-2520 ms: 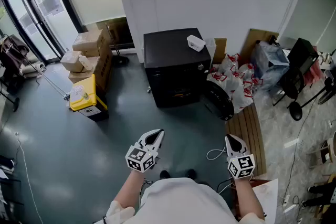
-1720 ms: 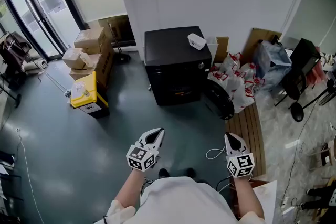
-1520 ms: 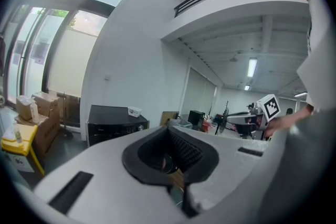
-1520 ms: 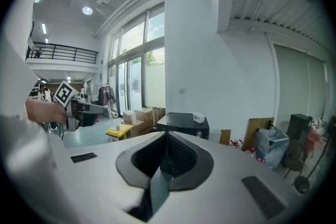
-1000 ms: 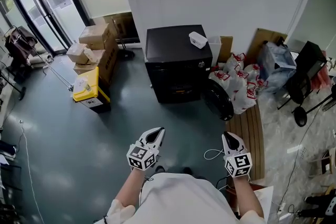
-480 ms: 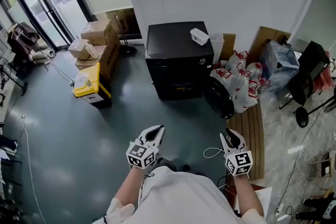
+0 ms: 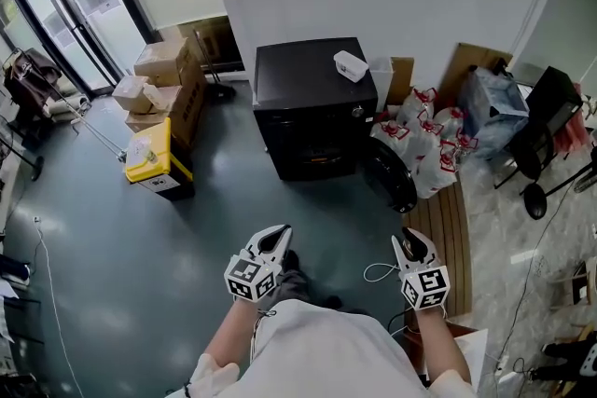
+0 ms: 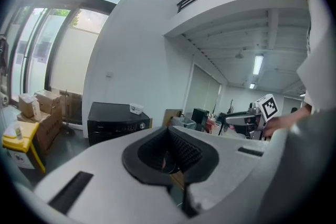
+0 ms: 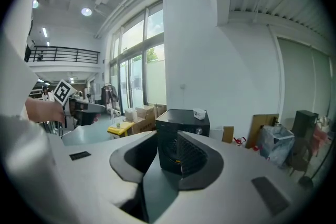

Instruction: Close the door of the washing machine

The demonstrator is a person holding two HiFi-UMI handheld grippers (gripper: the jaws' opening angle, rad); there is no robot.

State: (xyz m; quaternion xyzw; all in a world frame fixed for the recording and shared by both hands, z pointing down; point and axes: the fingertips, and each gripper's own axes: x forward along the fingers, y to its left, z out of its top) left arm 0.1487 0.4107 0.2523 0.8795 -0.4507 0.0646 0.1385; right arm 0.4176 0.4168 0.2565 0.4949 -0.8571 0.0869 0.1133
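Observation:
The black washing machine [image 7: 312, 107] stands against the white wall, and its round door [image 7: 390, 177] hangs open at its right front corner. A small white box [image 7: 350, 65] lies on its top. I stand a few steps back from it on the grey floor. My left gripper [image 7: 270, 242] and right gripper [image 7: 413, 247] are held out side by side, pointing at the machine. In the left gripper view the left gripper [image 8: 170, 147] has its pads apart and empty. The right gripper [image 9: 168, 152] is open too, and the machine [image 9: 181, 123] shows through its gap.
Cardboard boxes [image 7: 159, 84] and a yellow container [image 7: 149, 161] stand left of the machine. Red-and-white bags [image 7: 424, 144] pile up to its right, beside wooden slats [image 7: 438, 238]. A white cable [image 7: 378, 273] lies on the floor by my right gripper. A black chair [image 7: 541, 121] is at far right.
The right gripper's jaws have parted from shut to open. Both grippers have edged a little forward toward the machine, and a foot now shows ahead of me.

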